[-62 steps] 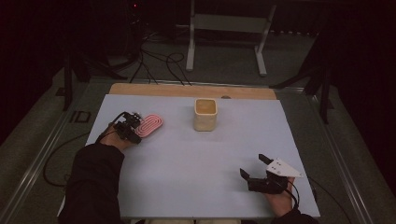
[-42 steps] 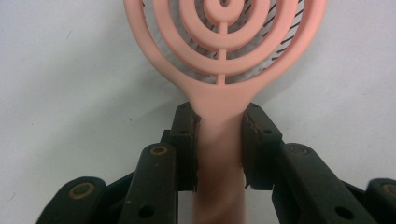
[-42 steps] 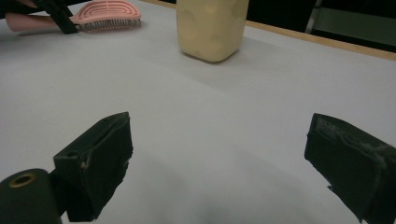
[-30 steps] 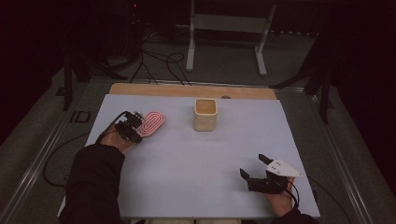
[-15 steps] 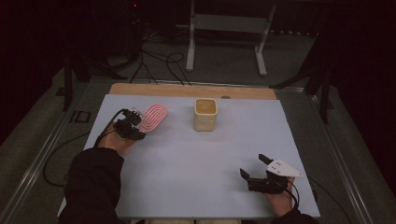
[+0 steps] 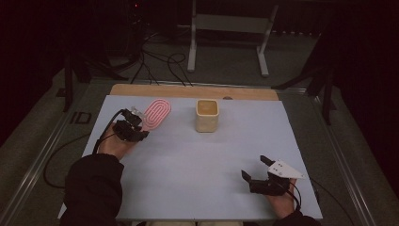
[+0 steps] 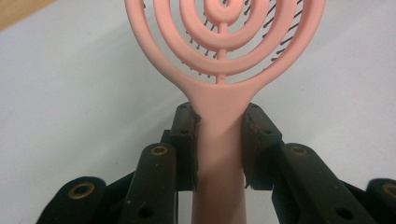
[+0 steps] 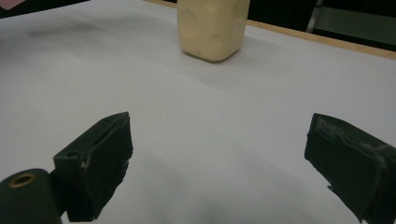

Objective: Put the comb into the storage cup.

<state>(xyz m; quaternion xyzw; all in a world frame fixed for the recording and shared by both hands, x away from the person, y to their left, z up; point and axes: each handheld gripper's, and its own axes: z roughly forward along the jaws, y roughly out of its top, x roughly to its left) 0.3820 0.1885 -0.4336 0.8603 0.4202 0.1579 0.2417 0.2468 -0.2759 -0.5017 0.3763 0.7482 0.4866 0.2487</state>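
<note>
Nearest the person, at the right of the white table (image 6: 197,188), the right gripper (image 6: 256,173) sits low over the surface in the person's hand, its grey three-cornered plate on top. Its jaws stand wide apart with nothing but bare white table between them — the right gripper view (image 8: 224,163) shows that gap clearly, and the cream cup (image 8: 212,25) well beyond it.

Farther in and to the left, the left gripper (image 6: 136,123) is clamped on the handle of the pink brush (image 6: 156,113). In the left gripper view (image 7: 219,140) both pads press the sides of the handle, just below where it widens into the oval head of concentric loops (image 7: 224,42) — dark bristles show through the openings. The brush head points away toward the far side, angled slightly right.

The cream cup (image 6: 207,115) stands upright to the right of the brush head, near it but apart, toward the far edge of the table.
</note>
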